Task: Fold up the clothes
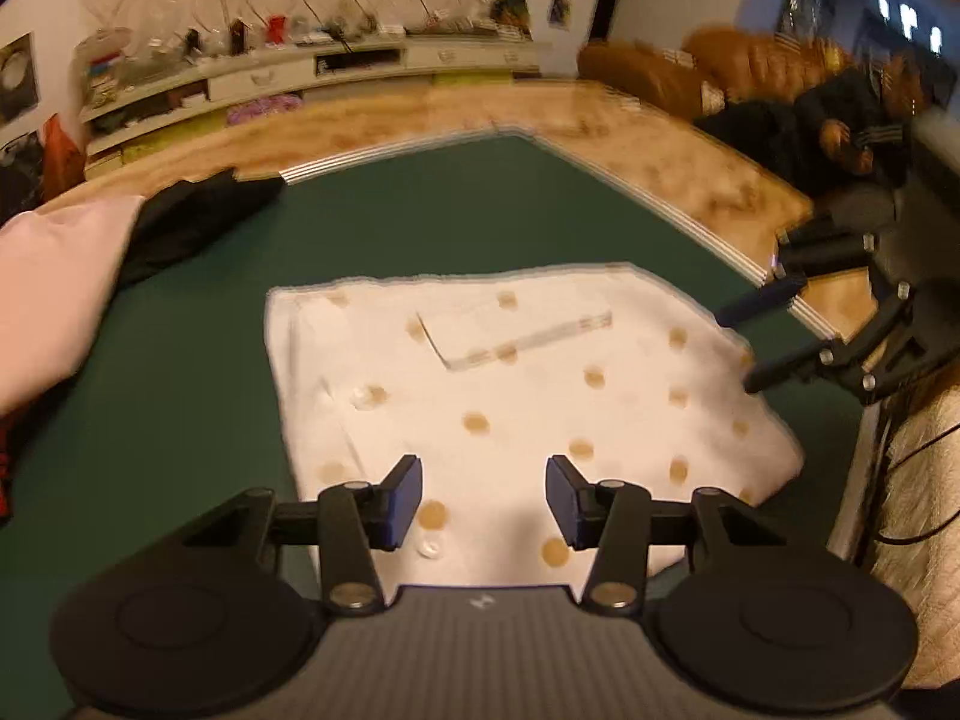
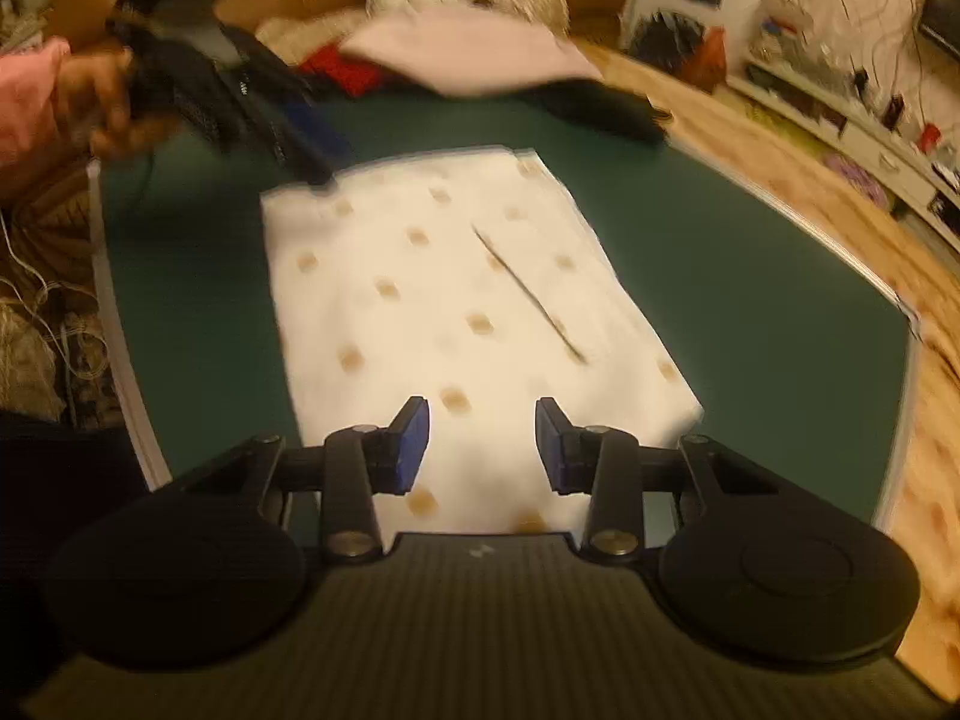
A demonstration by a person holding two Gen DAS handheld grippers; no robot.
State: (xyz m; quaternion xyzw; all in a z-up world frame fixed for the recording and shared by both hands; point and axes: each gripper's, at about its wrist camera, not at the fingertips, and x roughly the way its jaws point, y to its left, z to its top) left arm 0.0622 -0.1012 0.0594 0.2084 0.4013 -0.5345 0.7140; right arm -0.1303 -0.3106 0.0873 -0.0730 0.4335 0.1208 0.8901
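Here, in the left wrist view, the left gripper (image 1: 483, 495) is hovering released, nothing between its pads, over the near edge of the folded white spotted garment (image 1: 522, 396) lying mid-surface (image 1: 198, 336). In the right wrist view, the right gripper (image 2: 482, 444) is likewise hanging released over the garment's (image 2: 456, 288) near edge, with a pink cloth (image 2: 474, 54) lying at the far edge.

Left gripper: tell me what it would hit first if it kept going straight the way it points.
Most likely the white spotted garment, lying folded on the green table. The left gripper points down at it with open, empty jaws; its height above the cloth is unclear.
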